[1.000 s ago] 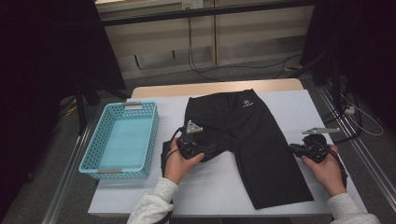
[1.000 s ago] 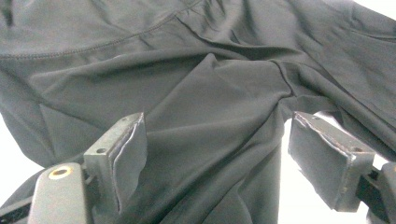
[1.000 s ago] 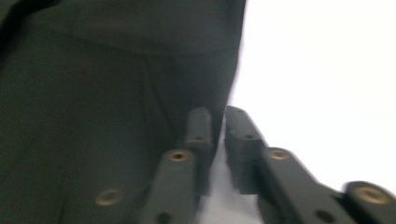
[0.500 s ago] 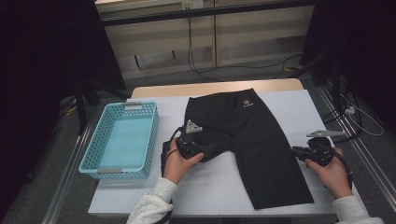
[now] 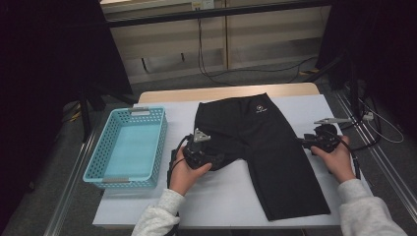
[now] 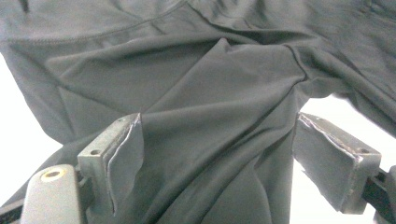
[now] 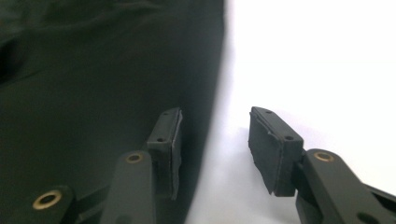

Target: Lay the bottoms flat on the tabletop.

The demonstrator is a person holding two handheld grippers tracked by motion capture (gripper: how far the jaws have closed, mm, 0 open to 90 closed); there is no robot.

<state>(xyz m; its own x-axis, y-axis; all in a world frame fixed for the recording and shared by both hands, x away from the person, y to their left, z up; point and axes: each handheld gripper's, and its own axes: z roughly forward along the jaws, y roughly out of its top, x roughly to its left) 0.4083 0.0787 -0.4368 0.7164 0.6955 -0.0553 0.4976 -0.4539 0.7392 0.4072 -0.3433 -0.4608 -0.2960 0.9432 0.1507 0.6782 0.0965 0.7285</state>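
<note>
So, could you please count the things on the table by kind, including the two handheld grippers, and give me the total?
Black shorts: 1
Light blue basket: 1
Handheld grippers: 2, the left gripper and the right gripper
Total: 4

Black shorts [image 5: 265,147] with a small white round logo [image 5: 258,109] near the waistband lie on a white surface [image 5: 221,196], whose far edge shows pale wood. To one side stands a light blue basket [image 5: 101,169] with a perforated lattice pattern on its walls. The left claw [image 5: 216,160] and right claw [image 5: 301,141] are black, with dark grey pads [image 6: 123,154] and brass-coloured rivets. The person's sleeves [image 5: 157,219] are light grey. The backdrop is beige panelling above grey floor.
</note>
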